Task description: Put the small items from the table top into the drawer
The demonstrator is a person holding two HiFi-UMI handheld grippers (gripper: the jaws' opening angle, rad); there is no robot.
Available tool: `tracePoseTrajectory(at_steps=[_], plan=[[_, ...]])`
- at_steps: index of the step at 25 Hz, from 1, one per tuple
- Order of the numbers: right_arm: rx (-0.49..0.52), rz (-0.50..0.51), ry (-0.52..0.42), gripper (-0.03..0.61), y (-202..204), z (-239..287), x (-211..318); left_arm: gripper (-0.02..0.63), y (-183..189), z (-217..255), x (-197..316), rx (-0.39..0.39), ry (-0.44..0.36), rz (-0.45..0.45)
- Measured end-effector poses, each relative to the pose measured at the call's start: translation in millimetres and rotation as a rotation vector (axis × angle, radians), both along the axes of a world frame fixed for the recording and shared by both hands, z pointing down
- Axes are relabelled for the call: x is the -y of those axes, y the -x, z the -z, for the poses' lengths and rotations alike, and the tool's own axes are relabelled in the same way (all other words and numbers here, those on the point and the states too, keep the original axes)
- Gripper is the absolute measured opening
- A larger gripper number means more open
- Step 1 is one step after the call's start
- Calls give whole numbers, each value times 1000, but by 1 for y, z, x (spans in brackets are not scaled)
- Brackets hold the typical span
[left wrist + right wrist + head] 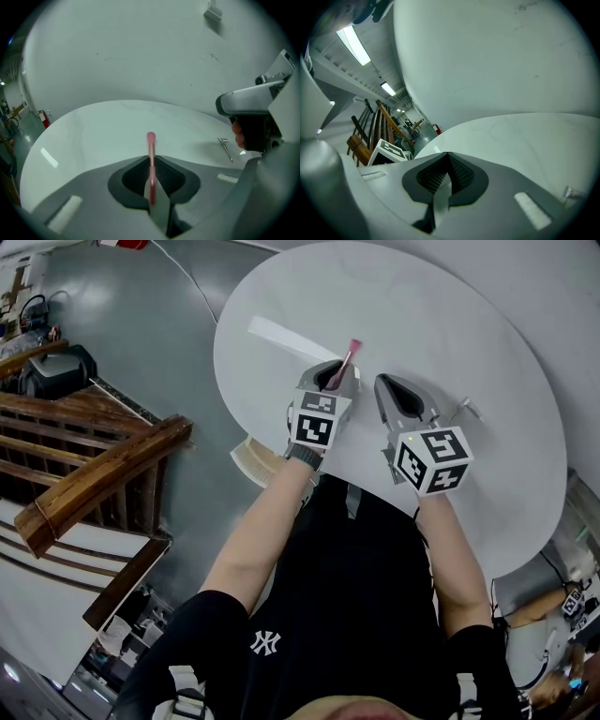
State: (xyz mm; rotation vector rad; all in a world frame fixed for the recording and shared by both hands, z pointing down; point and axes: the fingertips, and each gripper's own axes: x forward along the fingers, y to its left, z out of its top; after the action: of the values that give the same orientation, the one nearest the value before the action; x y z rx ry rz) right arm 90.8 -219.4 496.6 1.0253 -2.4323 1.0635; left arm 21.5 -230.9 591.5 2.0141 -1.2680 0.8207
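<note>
Left gripper (151, 165) clamped on pink stick (151, 143) over table (450, 315); right gripper (447, 161) closed, empty; metal piece (225, 148) lies on the table; judged early, drawer unseen.

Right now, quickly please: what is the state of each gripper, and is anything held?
Left gripper: closed on a thin pink stick.
Right gripper: closed, nothing between its jaws.
</note>
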Motion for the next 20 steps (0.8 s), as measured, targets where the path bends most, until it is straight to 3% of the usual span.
tracePoseTrajectory(at_steps=[13, 20], plan=[[-7, 7, -61, 23, 16, 27, -35, 45, -2, 62, -35, -125, -76, 19], [-12, 14, -93, 23, 31, 46, -64, 46, 15, 85, -70, -137, -118, 30]])
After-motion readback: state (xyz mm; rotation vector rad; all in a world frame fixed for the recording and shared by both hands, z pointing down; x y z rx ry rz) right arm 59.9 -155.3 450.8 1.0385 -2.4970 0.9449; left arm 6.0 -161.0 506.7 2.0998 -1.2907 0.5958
